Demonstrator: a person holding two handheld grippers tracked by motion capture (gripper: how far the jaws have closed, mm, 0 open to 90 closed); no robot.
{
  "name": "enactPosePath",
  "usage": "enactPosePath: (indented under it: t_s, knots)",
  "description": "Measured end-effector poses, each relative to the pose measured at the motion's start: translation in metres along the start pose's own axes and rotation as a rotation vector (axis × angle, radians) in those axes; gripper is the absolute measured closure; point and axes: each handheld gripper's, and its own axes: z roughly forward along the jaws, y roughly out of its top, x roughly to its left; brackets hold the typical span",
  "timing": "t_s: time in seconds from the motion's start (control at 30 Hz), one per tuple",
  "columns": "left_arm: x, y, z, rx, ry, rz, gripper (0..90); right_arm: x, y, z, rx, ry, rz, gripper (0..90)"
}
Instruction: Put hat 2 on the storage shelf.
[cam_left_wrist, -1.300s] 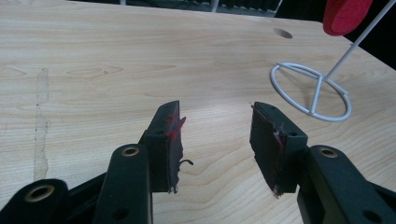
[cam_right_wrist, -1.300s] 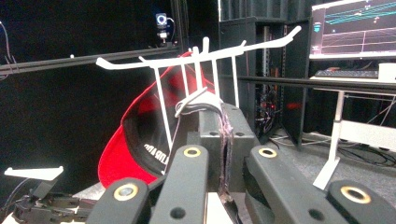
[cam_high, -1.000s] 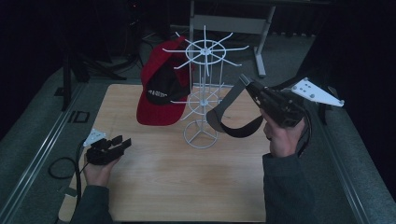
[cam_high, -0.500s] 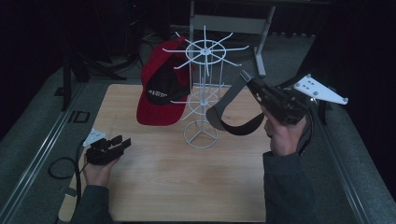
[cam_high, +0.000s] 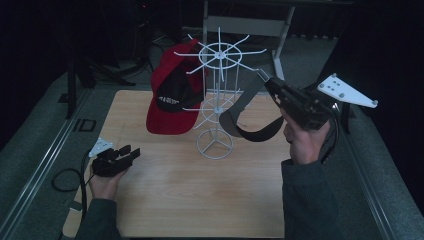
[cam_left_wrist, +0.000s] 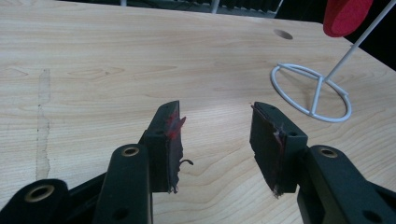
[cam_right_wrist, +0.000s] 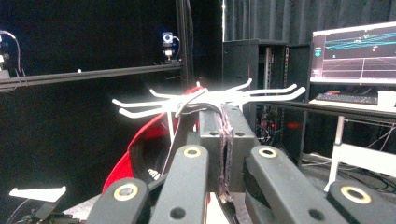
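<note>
A white wire rack (cam_high: 218, 100) stands mid-table, its spokes (cam_right_wrist: 205, 100) fanning out at the top. A red and black cap (cam_high: 172, 100) hangs on its left side. My right gripper (cam_high: 262, 77) is raised beside the top right spokes, shut on the edge of a dark grey cap (cam_high: 245, 117) that dangles below it. The pinched fabric (cam_right_wrist: 225, 154) sits between the closed jaws of that gripper (cam_right_wrist: 224, 140). My left gripper (cam_high: 131, 152) rests low on the wooden table (cam_high: 165, 200) at the left. Its jaws (cam_left_wrist: 215, 140) stand open with nothing between them.
The rack's ring base (cam_left_wrist: 310, 93) lies just ahead and right of the left gripper, with the red cap's brim (cam_left_wrist: 345, 16) above it. A small hole (cam_left_wrist: 283, 34) marks the tabletop. A monitor (cam_right_wrist: 355, 46) glows behind the rack. Metal rails (cam_high: 45, 165) border the table.
My right gripper has lifted the grey cap slightly higher, nearer the rack's top spokes. The left gripper has stayed put.
</note>
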Motion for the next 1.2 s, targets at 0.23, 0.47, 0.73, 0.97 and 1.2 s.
enactPosePath:
  t_s: [0.23,0.47,0.73,0.97,1.2]
  knots:
    - [0.000,0.000,0.000,0.000,0.000,0.000,54.0,0.001,0.007,0.006,0.006,-0.011,-0.022,88.4]
    - [0.001,0.000,0.000,-0.001,-0.001,-0.001,54.0,-0.005,0.011,0.009,0.010,-0.036,-0.027,88.5]
    - [0.000,0.000,0.000,0.001,-0.001,-0.002,54.0,-0.011,0.014,0.015,0.013,-0.042,-0.022,88.4]
    - [0.001,0.000,0.000,0.001,-0.002,-0.002,54.0,-0.020,0.015,0.026,0.039,-0.032,-0.006,88.4]
    - [0.000,0.000,0.001,0.003,-0.003,0.000,53.9,-0.026,0.007,0.038,0.084,-0.029,0.009,88.4]
